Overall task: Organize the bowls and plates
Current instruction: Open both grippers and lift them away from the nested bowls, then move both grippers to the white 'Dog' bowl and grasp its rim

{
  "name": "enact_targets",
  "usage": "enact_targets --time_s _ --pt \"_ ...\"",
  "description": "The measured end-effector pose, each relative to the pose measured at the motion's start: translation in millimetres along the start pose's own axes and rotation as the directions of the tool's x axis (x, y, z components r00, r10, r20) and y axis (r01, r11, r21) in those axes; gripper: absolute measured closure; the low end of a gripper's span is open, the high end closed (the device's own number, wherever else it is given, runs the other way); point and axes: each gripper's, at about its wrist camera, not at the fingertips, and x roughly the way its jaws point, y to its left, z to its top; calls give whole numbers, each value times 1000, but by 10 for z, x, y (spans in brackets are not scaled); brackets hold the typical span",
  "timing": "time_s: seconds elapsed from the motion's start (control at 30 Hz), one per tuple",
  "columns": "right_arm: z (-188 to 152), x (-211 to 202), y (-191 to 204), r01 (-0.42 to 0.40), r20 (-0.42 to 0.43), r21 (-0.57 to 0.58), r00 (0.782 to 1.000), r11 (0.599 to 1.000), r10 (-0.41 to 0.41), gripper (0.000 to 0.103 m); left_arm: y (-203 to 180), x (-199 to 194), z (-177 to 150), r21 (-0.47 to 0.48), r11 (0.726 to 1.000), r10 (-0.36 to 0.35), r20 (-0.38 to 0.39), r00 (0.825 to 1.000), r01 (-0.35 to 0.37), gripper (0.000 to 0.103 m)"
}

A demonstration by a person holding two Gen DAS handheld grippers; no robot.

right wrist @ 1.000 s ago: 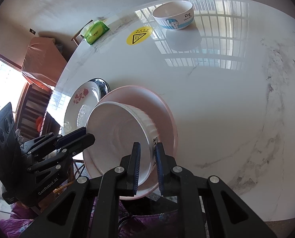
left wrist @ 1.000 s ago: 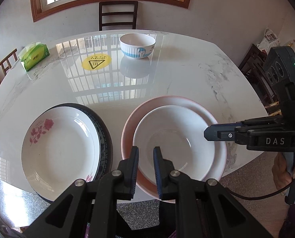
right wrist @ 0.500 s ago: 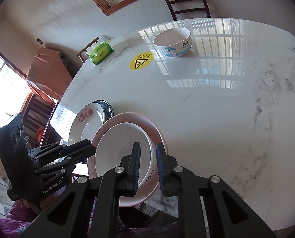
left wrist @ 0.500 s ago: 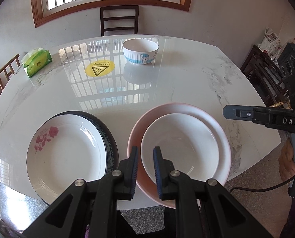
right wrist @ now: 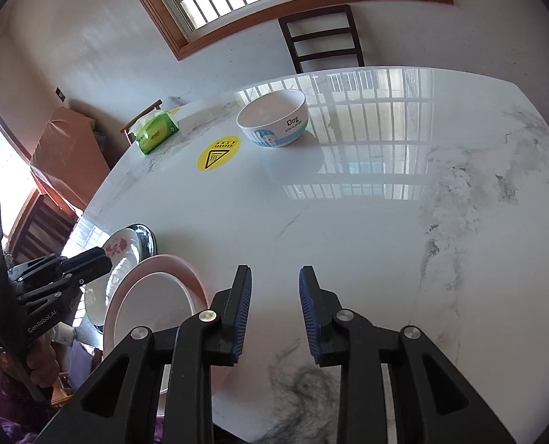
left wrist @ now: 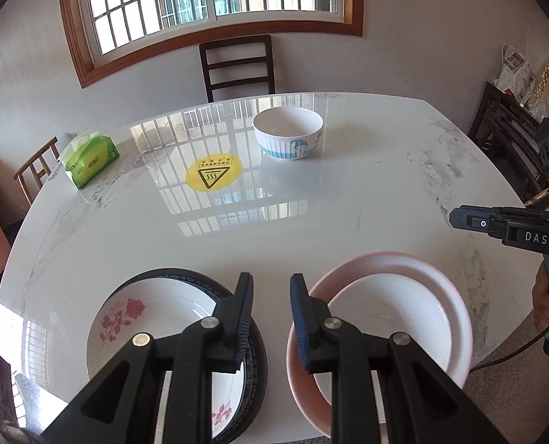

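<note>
A white dish (left wrist: 396,318) lies inside a pink plate (left wrist: 366,262) at the table's near edge. Left of it, a rose-patterned plate (left wrist: 156,318) sits on a dark-rimmed plate (left wrist: 207,281). A white bowl with a blue cartoon (left wrist: 288,131) stands far across the table. My left gripper (left wrist: 270,285) hovers between the two stacks, its jaws opening with nothing between them. My right gripper (right wrist: 274,277) hangs over bare marble to the right of the pink plate (right wrist: 170,262). Its jaws are also opening and hold nothing. Each gripper shows in the other's view: the right gripper (left wrist: 459,218) and the left gripper (right wrist: 100,259).
On the marble table (left wrist: 311,222) a green tissue pack (left wrist: 89,161) lies at the far left and a yellow warning sticker (left wrist: 213,174) sits near the bowl. A dark chair (left wrist: 237,66) stands behind the table under the window. A dark cabinet (left wrist: 507,129) is to the right.
Both grippers have drawn back from the white dish and tilted up, and their jaws have parted. The dish, gripped at its rim a second ago, now rests in the pink plate.
</note>
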Motion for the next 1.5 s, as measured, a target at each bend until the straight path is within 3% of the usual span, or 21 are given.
enact_targets --time_s 0.23,0.8,1.03,1.2,1.4,1.5 --pt "147 247 -348 8 18 52 1000 999 -8 70 29 216 226 48 991 120 68 990 -124 80" --pt "575 1087 -631 -33 53 136 998 990 26 62 172 882 740 75 974 202 142 969 -214 80" --pt "728 1242 -737 -70 140 186 989 980 44 60 284 1119 880 43 989 136 117 984 -142 80" --pt "875 1246 -789 -122 239 205 968 971 71 58 453 1250 1073 -47 999 6 92 996 -1 80" --pt "1141 1407 -875 -209 293 236 947 949 136 57 618 1548 1341 -157 976 -141 52 989 148 80" --pt "1283 1485 -892 -256 333 234 927 938 170 57 642 1668 1449 -181 968 -168 56 984 175 80"
